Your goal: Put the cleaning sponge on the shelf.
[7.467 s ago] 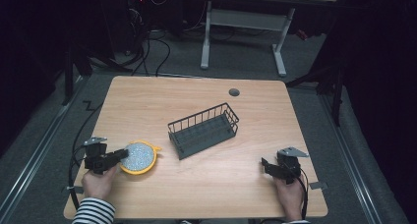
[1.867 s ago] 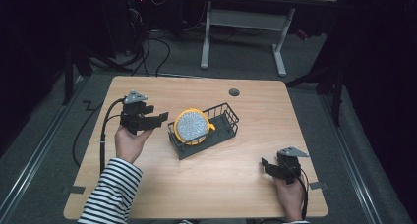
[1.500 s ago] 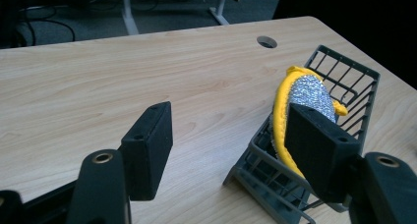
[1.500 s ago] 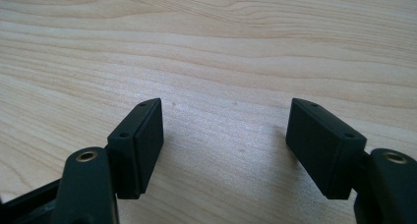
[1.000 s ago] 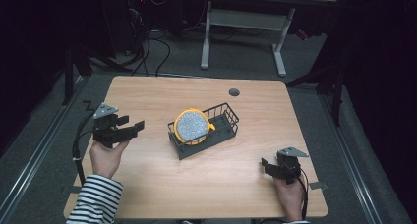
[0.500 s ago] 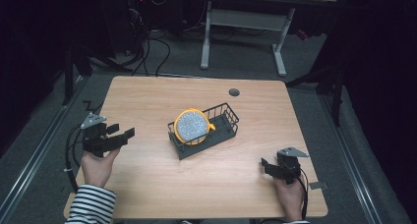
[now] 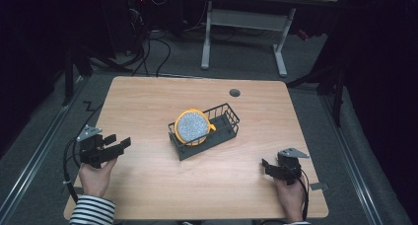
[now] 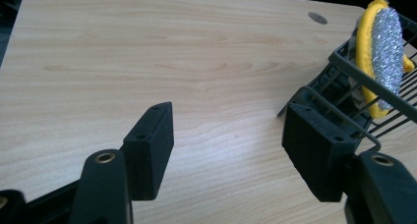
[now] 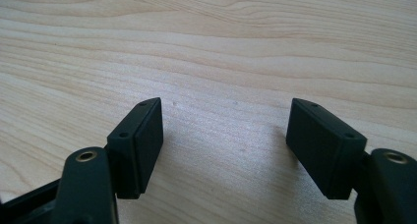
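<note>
A light wooden table (image 7: 148, 101) bears a black wire basket (image 7: 224, 131), well beyond the left gripper (image 7: 117, 147). In the basket leans a round yellow-rimmed silver scouring pad (image 7: 192, 127). The left gripper's empty jaws, just closing slightly, gape wide. The right gripper (image 7: 264, 165) is open, empty.

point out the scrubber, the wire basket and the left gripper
scrubber (image 7: 192, 127), high view, middle of its silver face
wire basket (image 7: 227, 120), high view, far-end rim
left gripper (image 7: 117, 144), high view, between its fingertips

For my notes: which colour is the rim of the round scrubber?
Yellow, around a silver pad; clearest in the left gripper view.
</note>
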